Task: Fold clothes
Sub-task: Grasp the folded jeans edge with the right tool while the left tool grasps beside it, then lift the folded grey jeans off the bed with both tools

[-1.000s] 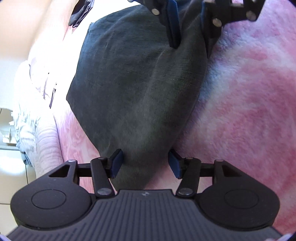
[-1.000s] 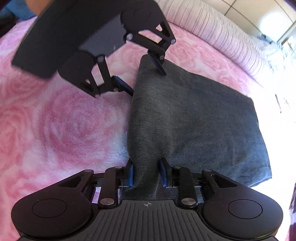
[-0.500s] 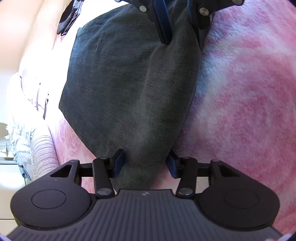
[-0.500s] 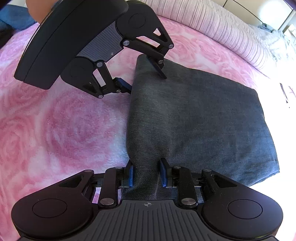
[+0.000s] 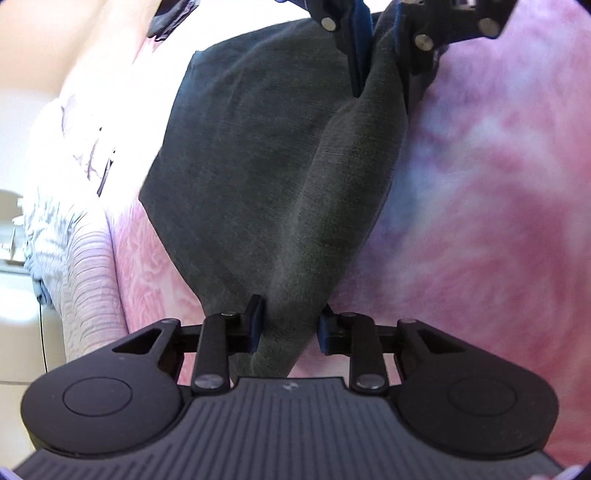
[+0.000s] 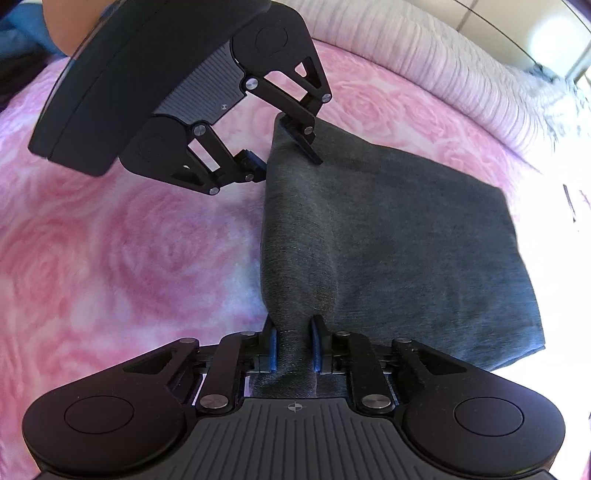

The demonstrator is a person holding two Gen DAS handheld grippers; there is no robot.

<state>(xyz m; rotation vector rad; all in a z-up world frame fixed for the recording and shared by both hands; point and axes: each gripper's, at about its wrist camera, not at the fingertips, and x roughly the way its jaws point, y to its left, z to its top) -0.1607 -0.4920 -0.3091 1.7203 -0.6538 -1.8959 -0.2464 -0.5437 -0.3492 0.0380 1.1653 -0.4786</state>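
A dark grey folded garment [image 5: 258, 155] lies on a pink rose-patterned blanket [image 5: 480, 221]. My left gripper [image 5: 290, 326] holds one corner of the garment's near edge. Its jaws are closing, and the cloth is bunched between the blue pads. In the right wrist view the left gripper [image 6: 286, 160] sits at the far corner of that same edge of the garment [image 6: 388, 240]. My right gripper [image 6: 294, 347] pinches the other corner, its jaws also closing on a narrow tuck of cloth. The left wrist view shows the right gripper [image 5: 380, 51] at the top. A raised ridge of fabric runs between the two grips.
A pink striped bolster [image 6: 424, 62] runs along the bed's far side, also seen as the bolster [image 5: 88, 280]. Pale patterned bedding [image 5: 48, 206] lies beyond it. Another dark cloth [image 5: 173, 18] sits past the garment. A hand [image 6: 62, 33] holds the left gripper. The blanket [image 6: 110, 258] stretches wide.
Both pairs of jaws have narrowed onto the garment's edge. The left gripper has risen a little, and the cloth between the two grips has gathered into a ridge.
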